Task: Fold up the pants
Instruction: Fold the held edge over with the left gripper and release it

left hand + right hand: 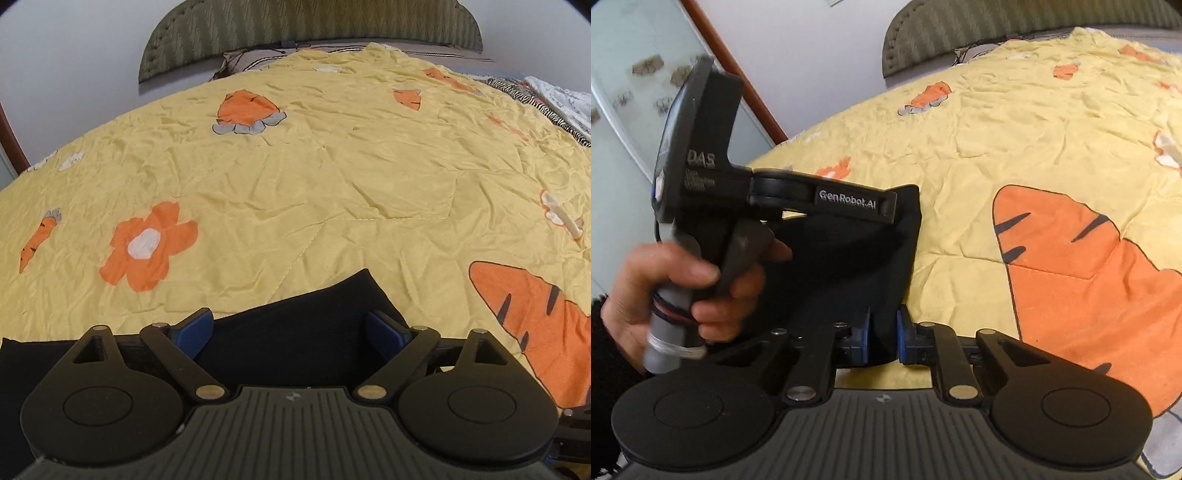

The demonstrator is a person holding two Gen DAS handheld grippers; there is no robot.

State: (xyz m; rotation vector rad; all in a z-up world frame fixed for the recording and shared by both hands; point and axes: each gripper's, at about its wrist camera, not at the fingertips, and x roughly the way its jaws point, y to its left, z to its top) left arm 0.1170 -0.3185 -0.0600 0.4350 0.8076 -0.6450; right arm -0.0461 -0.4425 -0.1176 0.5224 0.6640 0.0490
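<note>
The black pants (295, 314) lie on the yellow quilt (295, 177) at the near edge of the left wrist view, with one corner pointing away from me. My left gripper (291, 332) is open. Its blue pads (195, 328) stand wide apart over the cloth and do not press on it. In the right wrist view the pants (849, 266) form a dark bunched fold. My right gripper (884, 332) is shut on the near edge of that fold, with black cloth pinched between its pads (865, 332). The left gripper (892, 208) reaches over the pants from the left, held by a hand (665, 288).
The quilt (997, 129) has orange carrot and flower prints and covers the bed. A green padded headboard (314, 29) stands at the far end. Striped and white cloth (546, 99) lies at the far right. A glass door with a wooden frame (624, 122) is to the left.
</note>
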